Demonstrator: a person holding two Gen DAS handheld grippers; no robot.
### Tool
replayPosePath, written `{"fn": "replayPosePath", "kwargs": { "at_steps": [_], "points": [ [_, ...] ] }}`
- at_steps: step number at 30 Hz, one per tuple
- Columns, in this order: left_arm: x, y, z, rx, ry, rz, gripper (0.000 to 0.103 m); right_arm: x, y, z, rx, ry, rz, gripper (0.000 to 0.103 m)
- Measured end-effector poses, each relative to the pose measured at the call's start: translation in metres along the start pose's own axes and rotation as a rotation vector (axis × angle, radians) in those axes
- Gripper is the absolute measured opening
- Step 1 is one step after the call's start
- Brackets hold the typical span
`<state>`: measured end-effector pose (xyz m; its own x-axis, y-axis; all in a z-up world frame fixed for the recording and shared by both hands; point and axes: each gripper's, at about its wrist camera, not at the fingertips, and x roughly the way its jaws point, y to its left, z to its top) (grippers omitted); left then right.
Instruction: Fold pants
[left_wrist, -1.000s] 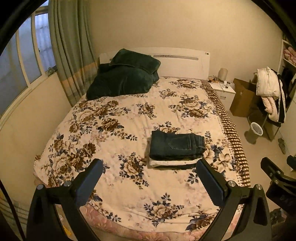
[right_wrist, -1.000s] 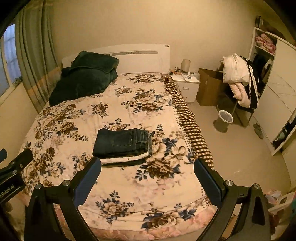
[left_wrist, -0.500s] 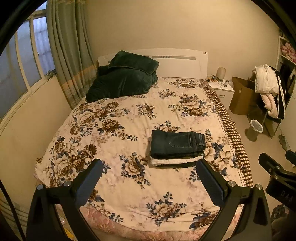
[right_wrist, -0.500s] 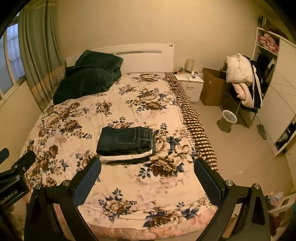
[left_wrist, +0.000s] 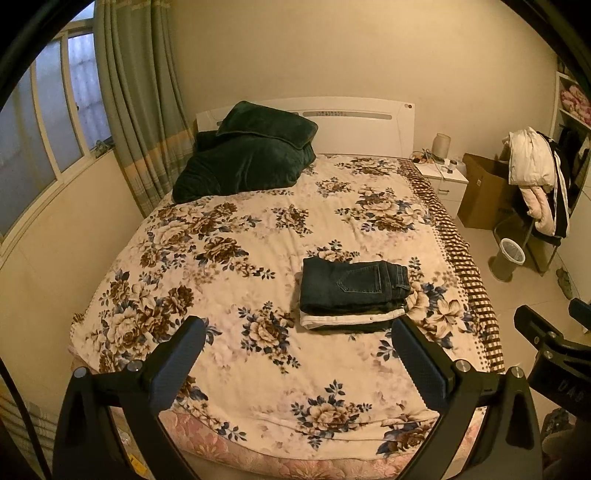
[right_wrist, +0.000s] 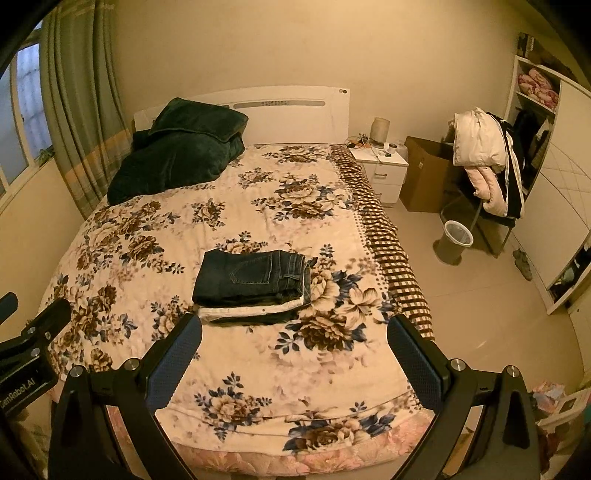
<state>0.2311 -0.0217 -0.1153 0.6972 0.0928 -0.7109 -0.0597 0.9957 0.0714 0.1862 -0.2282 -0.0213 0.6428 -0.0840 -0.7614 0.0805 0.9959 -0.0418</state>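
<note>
A folded pair of dark blue jeans (left_wrist: 351, 282) lies on top of a small stack of folded clothes with a white layer (left_wrist: 347, 317) on the floral bedspread (left_wrist: 229, 258). The stack also shows in the right wrist view (right_wrist: 251, 277). My left gripper (left_wrist: 295, 354) is open and empty, held back beyond the foot of the bed, well short of the stack. My right gripper (right_wrist: 293, 350) is open and empty, also near the foot of the bed. Each gripper shows at the edge of the other's view.
A dark green blanket and pillow (left_wrist: 247, 158) lie at the headboard. A white nightstand (left_wrist: 441, 179), a cardboard box (left_wrist: 484, 192), a chair with coats (left_wrist: 535, 177) and a bin (left_wrist: 511, 253) stand right of the bed. Window and curtain (left_wrist: 136, 110) are left.
Both grippers have drawn back a little from the bed, so the stack looks slightly farther away. The stack has not moved. Both grippers stay open.
</note>
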Motion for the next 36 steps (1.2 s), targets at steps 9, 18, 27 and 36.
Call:
{"fn": "replayPosePath", "kwargs": {
  "at_steps": [9, 18, 27, 36],
  "points": [
    [-0.004, -0.0013, -0.0035, 0.001, -0.005, -0.001, 0.103, -0.0015, 0.0002, -0.0017, 0.003, -0.003, 0.004, 0.102],
    [-0.004, -0.0011, -0.0037, 0.001, -0.006, -0.003, 0.103, -0.0028, 0.0019, 0.0009, -0.013, -0.013, 0.017, 0.102],
    [-0.0044, -0.0022, -0.0039, 0.0, -0.004, -0.003, 0.103, -0.0026, 0.0031, 0.0039, -0.019, -0.012, 0.019, 0.102],
    [-0.0051, -0.0027, -0.0046, 0.002, -0.008, 0.004, 0.103, -0.0027, 0.0038, 0.0042, -0.025, -0.016, 0.013, 0.102]
  ]
}}
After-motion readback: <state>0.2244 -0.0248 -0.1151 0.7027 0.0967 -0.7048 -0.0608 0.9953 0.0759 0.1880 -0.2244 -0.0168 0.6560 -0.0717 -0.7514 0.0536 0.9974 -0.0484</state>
